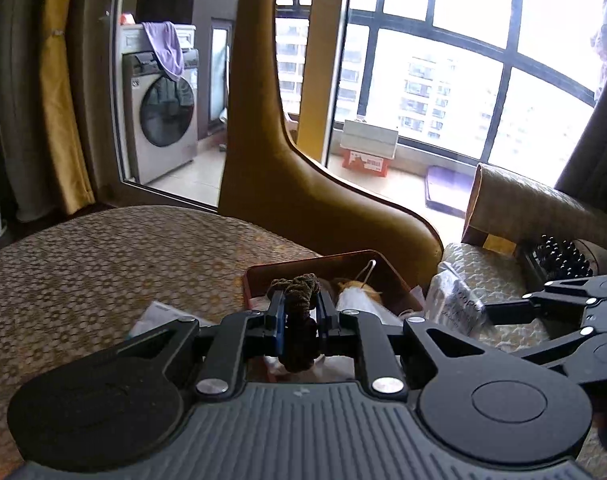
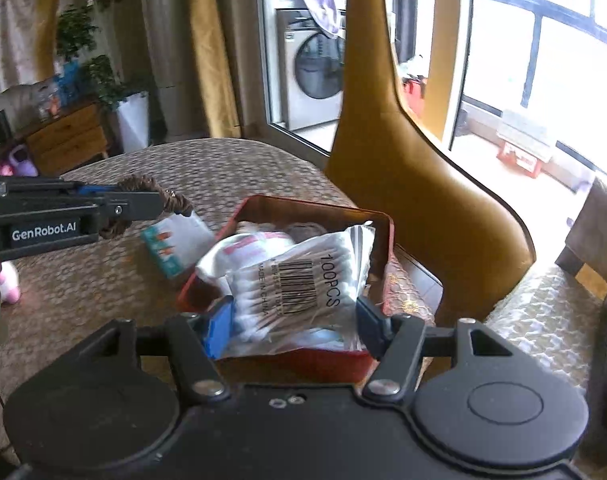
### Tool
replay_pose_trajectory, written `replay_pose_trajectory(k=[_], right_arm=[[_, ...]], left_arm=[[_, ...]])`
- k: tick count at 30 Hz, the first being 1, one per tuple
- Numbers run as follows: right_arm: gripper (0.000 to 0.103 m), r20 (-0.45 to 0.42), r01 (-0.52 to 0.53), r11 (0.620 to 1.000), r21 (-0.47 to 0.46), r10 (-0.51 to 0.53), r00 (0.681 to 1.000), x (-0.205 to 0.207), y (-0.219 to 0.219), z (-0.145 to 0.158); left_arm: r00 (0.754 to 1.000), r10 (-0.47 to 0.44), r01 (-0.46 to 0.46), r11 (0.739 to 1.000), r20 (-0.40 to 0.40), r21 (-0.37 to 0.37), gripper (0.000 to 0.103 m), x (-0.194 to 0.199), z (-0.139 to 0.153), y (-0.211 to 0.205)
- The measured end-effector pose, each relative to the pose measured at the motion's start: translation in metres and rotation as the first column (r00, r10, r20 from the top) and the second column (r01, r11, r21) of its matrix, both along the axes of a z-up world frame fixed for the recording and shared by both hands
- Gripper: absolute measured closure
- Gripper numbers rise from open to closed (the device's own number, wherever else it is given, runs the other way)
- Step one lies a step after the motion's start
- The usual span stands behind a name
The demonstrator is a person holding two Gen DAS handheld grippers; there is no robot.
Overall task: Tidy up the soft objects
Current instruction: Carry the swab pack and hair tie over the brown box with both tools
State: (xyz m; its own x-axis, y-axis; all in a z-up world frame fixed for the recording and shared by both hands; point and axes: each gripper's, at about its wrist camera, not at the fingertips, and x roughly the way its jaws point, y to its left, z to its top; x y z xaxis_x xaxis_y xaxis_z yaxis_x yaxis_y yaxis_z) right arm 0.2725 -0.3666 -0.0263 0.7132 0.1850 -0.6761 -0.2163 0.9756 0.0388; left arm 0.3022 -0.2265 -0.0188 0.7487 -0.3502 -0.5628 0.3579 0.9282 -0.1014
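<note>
Left gripper (image 1: 299,312) is clenched on a brown braided hair tie (image 1: 299,322), which bulges above and below the blue pads; in the right wrist view the same gripper (image 2: 143,204) comes in from the left edge, holding the hair tie (image 2: 159,200) above the patterned sofa cushion (image 2: 103,280), short of the tin's left wall. Right gripper (image 2: 291,326) stands released, its blue pads flanking the near end of a clear bag of cotton swabs (image 2: 299,284) printed "100PCS"; the bag lies across the red rectangular tin (image 2: 383,236) and overhangs its near rim; whether the pads touch the bag I cannot tell. Beneath the bag sit white packets and something round and brown, mostly hidden. Just left of the tin a small teal-and-white pack (image 2: 171,248) lies flat on the cushion; further left a pink-and-white toy (image 2: 7,280) is cut off by the frame. Beyond the tin's far rim rises the sofa's curved tan leather arm (image 2: 403,168), close behind; open cushion spreads to the left. Far back, through glass, a washing machine (image 1: 163,116) stands with a purple cloth (image 1: 165,48) draped over it.
</note>
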Motion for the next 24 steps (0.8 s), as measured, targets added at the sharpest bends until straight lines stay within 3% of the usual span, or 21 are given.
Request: replay_pose_trajectory(k=[7, 17, 24], right_arm=[[0.04, -0.02, 0.041, 0.999, 0.021, -0.041, 0.999, 0.031, -0.01, -0.013], [0.04, -0.089, -0.02, 1.0, 0.006, 0.021, 0.996, 0.053, -0.001, -0.036], [0.039, -0.093, -0.046, 0.998, -0.029, 0.044, 0.995, 0.055, 0.006, -0.043]], left_arm=[[1.0, 0.013, -0.013, 1.0, -0.026, 0.023, 0.088, 0.039, -0.013, -0.024], [0.994, -0.012, 0.013, 1.0, -0.106, 0.008, 0.088, 0.079, -0.044, -0.043], [0.985, -0.02, 0.025, 0.999, -0.169, 0.023, 0.088, 0.088, -0.066, -0.048]])
